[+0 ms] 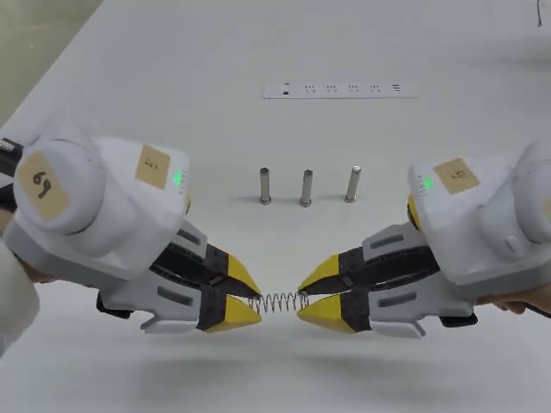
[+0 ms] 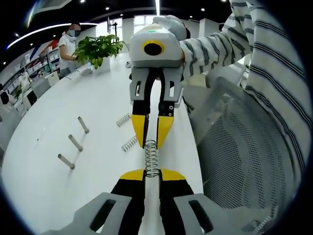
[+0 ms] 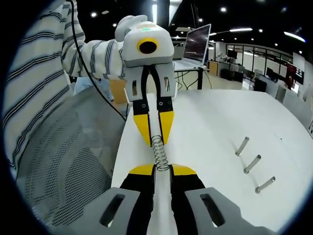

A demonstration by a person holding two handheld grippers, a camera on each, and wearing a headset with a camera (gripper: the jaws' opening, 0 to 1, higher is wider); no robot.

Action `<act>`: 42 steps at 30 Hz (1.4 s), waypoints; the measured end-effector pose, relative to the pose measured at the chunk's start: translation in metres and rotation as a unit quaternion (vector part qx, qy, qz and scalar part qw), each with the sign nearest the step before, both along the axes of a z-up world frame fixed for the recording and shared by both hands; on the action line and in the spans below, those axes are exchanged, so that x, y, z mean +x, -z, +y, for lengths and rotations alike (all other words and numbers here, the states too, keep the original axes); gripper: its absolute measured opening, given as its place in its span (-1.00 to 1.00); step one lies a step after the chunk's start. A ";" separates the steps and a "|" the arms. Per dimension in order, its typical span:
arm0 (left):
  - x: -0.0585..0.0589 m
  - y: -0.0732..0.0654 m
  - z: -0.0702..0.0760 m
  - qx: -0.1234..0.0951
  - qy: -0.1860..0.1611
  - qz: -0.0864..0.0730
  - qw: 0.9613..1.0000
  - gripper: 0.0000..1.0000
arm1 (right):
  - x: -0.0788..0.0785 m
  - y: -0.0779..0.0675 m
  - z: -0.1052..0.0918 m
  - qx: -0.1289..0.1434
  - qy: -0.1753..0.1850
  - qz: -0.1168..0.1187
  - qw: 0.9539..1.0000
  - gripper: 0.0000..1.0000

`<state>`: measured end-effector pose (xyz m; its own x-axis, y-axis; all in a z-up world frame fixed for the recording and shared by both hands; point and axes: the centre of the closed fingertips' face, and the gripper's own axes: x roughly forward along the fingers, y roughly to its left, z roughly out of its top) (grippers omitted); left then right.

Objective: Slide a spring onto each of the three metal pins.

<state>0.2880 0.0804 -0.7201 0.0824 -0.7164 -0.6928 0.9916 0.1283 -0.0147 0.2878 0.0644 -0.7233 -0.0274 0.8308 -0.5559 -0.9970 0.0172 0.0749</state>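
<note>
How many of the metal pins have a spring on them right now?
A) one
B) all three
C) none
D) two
C: all three pins stand bare, and the spring is off them, gripped at its ends by the left gripper and the right gripper.

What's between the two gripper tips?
A spring, one end pinched by the left gripper, the other by the right gripper. The head view shows it plainly.

Spring [image 3: 159, 152] end to end between right hand-held gripper [image 3: 162, 170] and left hand-held gripper [image 3: 155, 138], three metal pins [image 3: 252, 164] on the white table [image 3: 210, 122]
</note>
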 end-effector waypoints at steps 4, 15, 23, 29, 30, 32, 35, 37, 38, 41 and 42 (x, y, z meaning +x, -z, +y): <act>-0.001 0.000 0.000 -0.006 -0.006 0.005 1.000 -0.97 | 0.000 -0.005 0.000 0.014 0.003 0.011 1.000 -0.82; -0.006 0.008 -0.009 -0.016 -0.023 0.006 1.000 -0.97 | -0.003 -0.003 -0.007 0.004 -0.004 0.024 1.000 -0.83; -0.007 0.012 -0.014 -0.026 -0.036 0.007 0.999 -0.97 | -0.005 -0.004 -0.012 -0.006 -0.010 0.028 1.000 -0.83; -0.006 0.017 -0.018 -0.035 -0.057 -0.002 0.998 -0.97 | -0.005 -0.008 -0.014 -0.018 -0.020 0.025 0.999 -0.83; -0.007 0.018 -0.019 -0.036 -0.060 -0.003 0.998 -0.97 | -0.006 -0.009 -0.014 -0.020 -0.026 0.025 0.999 -0.83; -0.006 0.019 -0.019 -0.036 -0.064 -0.007 0.997 -0.97 | -0.008 -0.009 -0.014 -0.026 -0.034 0.026 0.999 -0.84; -0.007 0.021 -0.021 -0.040 -0.064 -0.017 0.997 -0.97 | -0.009 -0.007 -0.016 -0.047 -0.049 0.015 0.998 -0.84; -0.009 0.022 -0.023 -0.041 -0.064 -0.019 0.997 -0.98 | -0.010 -0.007 -0.017 -0.052 -0.055 0.016 0.997 -0.84; -0.010 0.024 -0.024 -0.042 -0.064 -0.022 0.997 -0.97 | -0.011 -0.007 -0.017 -0.058 -0.062 0.014 0.996 -0.84; -0.012 0.026 -0.028 -0.047 -0.067 -0.021 0.996 -0.97 | -0.015 -0.008 -0.017 -0.070 -0.074 0.011 0.995 -0.84; -0.012 0.027 -0.029 -0.051 -0.069 -0.021 0.996 -0.97 | -0.016 -0.007 -0.018 -0.079 -0.077 0.012 0.994 -0.84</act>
<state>0.2757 0.0512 -0.7475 0.2112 -0.7627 -0.6114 0.9649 0.2624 0.0060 0.2722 0.0459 -0.7166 -0.1614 0.7180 -0.6771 -0.9869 -0.1210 0.1069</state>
